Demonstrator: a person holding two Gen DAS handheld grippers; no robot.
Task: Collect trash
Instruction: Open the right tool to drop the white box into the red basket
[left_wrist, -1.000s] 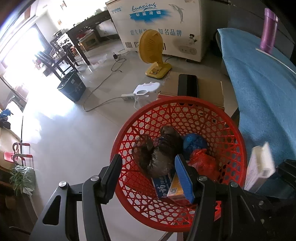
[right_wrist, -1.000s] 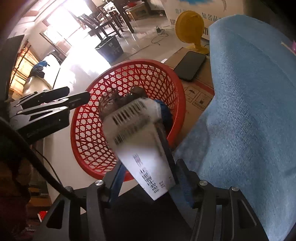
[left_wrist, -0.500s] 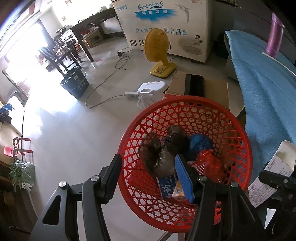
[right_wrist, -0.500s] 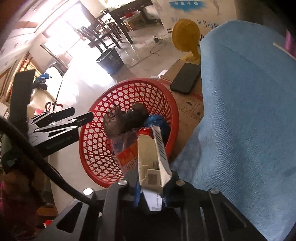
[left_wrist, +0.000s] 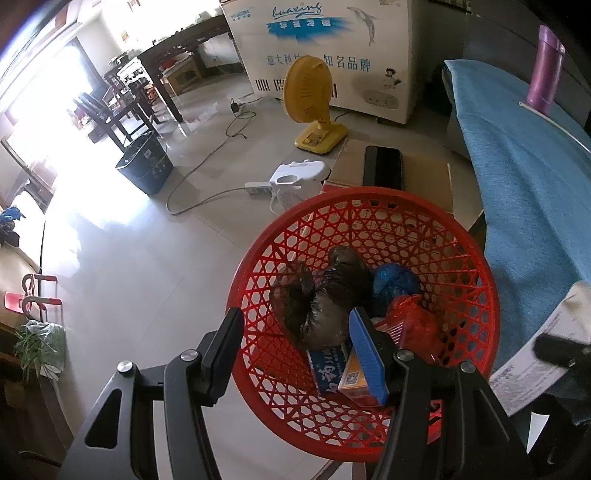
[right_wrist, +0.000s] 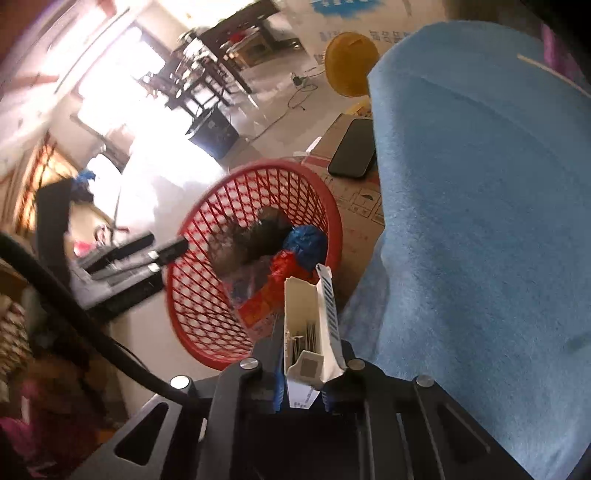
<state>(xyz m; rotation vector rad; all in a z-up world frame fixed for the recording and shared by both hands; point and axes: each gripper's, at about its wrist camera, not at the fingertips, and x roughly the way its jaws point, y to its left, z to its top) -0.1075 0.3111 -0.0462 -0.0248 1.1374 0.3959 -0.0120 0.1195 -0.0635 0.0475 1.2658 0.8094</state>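
Right claw (right_wrist: 308, 354) squeezed white carton (right_wrist: 308, 321), possibly open-ended

My right gripper (right_wrist: 308, 354) hides the lower end of the white carton (right_wrist: 308, 321) pinched flat between its jaws, and the print on the carton is too small to read. In the right wrist view the whole room is smeared with blur, and my left gripper (right_wrist: 162, 251) is only a dark streak. In the left wrist view the purple bottle (left_wrist: 546, 70) is cut at the edge, and the brown bag (left_wrist: 325, 295) covers what lies under it in the red basket (left_wrist: 369, 199).
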